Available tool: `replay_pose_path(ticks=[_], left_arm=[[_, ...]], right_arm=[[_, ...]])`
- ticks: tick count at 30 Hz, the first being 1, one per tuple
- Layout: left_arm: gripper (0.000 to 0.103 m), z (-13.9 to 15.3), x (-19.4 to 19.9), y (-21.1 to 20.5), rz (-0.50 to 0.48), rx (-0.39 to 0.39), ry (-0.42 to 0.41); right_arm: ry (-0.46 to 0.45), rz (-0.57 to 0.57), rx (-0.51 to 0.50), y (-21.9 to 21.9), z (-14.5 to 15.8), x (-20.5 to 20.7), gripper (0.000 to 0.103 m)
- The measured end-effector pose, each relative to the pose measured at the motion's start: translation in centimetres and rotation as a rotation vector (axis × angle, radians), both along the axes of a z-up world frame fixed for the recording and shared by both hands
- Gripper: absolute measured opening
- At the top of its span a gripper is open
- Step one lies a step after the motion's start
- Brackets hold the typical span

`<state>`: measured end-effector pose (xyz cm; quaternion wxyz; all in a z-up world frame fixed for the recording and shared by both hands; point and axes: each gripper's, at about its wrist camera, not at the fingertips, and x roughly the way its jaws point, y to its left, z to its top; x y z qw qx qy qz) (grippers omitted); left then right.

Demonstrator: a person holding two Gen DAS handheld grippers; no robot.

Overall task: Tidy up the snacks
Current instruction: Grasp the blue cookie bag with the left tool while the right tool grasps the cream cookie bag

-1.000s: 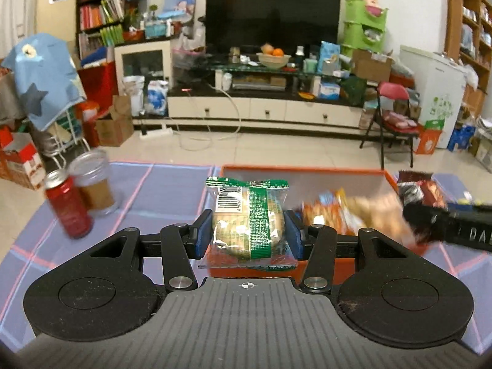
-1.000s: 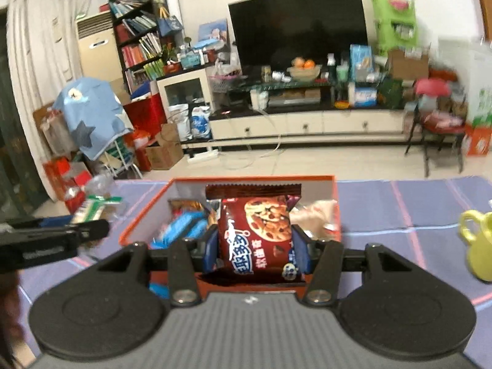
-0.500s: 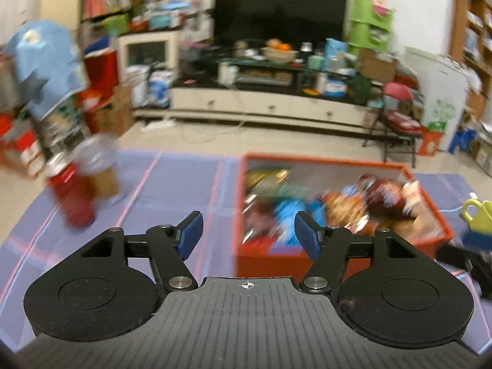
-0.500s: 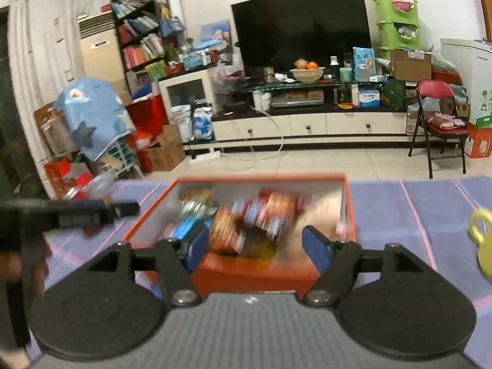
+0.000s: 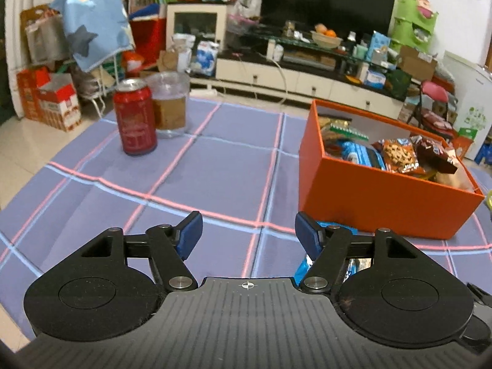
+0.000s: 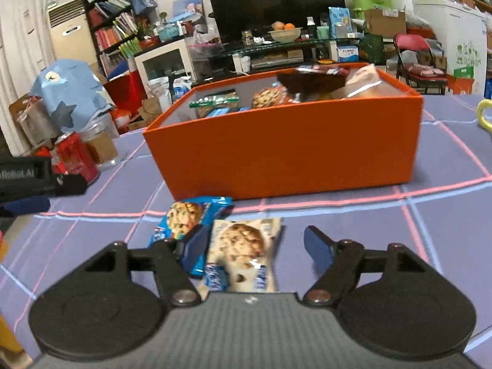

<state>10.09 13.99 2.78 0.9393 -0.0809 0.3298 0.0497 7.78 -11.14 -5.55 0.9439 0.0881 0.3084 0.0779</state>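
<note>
Between the spread fingers of the right gripper (image 6: 253,247), whose jaws are opening, lies a pale cookie packet (image 6: 243,252), ungripped on the cloth (image 6: 384,215). Beside it lies a blue cookie packet (image 6: 187,218), just before the orange box (image 6: 286,150) holding more snacks. Left gripper (image 5: 248,233): fingers spread over bare cloth, gripping nothing. Far left stand a red can (image 5: 134,117) and a jar (image 5: 168,104).

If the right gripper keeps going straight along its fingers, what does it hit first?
Most likely the pale cookie packet lying on the checked purple tablecloth, partly between the opening jaws of the right gripper. The orange box stands farther on; depth is unclear.
</note>
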Motion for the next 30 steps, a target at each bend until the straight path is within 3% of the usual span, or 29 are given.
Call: replay_pose_path(ticks=[4,8,12,15,21,23,30], left_arm=[[0.045,-0.2,0.5,0.2,-0.022,-0.011,0.011],[0.046,-0.3,0.4,0.0,-0.035,-0.006,0.013],[0.047,-0.8,0.5,-0.5,-0.058,-0.017,0.032],[0.055,-1.0,0.6,-1.6,-0.100,0.004,0.034],[0.051,-2.5,1.8,-4.2,-0.138,0.049,0.074],[0.051,-3.2,2.7,-5.2,-0.144,0.061,0.091],[0.053,-4.9,4.5,-8.4,-0.189,0.121,0.121]], right_arm=[[0.035,0.007,-0.043,1.2,-0.9,1.6,0.073],[0.081,0.024,-0.057,0.9,-1.8,2.5,0.054],[0.077,0.003,-0.098,-1.3,-1.9,1.6,0.051],[0.092,-0.030,-0.100,-4.2,-1.8,1.1,0.060],[0.039,0.019,-0.122,-7.2,0.6,-0.6,0.077],[0.028,0.048,-0.142,-7.6,1.3,-1.1,0.094],[0.001,0.081,-0.121,-8.2,1.6,-1.8,0.093]])
